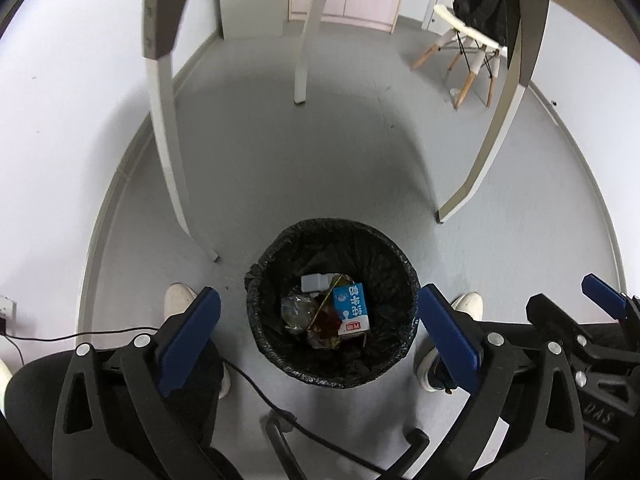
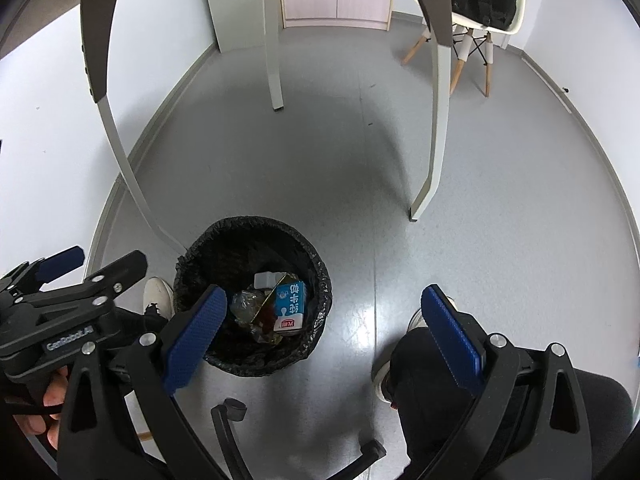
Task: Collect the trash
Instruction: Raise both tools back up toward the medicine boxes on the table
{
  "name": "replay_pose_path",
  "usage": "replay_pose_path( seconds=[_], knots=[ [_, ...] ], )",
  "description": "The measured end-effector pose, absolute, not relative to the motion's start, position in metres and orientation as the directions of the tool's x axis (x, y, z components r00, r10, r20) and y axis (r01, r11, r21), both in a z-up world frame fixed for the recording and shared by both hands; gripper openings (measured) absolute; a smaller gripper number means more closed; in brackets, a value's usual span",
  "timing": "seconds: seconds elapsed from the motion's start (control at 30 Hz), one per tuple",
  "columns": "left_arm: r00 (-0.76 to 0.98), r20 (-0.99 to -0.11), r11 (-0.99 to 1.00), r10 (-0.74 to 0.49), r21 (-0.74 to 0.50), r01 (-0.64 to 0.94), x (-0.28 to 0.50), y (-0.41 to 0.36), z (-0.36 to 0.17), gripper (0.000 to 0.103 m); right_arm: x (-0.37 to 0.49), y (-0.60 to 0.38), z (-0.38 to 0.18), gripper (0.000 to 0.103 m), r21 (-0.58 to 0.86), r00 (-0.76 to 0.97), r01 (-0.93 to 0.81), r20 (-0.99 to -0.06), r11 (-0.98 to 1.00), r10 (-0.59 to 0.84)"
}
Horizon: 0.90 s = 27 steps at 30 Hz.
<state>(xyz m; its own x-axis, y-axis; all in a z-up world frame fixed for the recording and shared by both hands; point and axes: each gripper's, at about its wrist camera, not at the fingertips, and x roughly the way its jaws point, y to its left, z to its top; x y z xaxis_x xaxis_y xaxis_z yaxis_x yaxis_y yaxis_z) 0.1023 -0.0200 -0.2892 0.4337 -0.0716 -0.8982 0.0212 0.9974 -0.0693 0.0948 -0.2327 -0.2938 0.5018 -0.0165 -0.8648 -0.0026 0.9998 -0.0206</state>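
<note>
Your left tool (image 1: 320,320) hangs wide open and empty over the bin (image 1: 256,304); the carton (image 1: 352,310) lies inside. Your right tool (image 2: 320,324) gapes empty too.

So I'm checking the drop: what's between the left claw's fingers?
In the left wrist view, the open left claw frames the lined bin holding a milk carton; nothing gripped.
</note>
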Motion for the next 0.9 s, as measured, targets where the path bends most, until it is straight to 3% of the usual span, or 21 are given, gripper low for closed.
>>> replay_pose_path(
  seconds=[0.9],
  knots=[
    [0.602, -0.796, 0.997, -0.065, -0.069, 0.016, 0.012, 0.011, -0.163, 0.097, 0.011, -0.218, -0.162, 0.094, -0.038, 0.701, -0.030, -0.713, 0.999, -0.006]
  ],
)
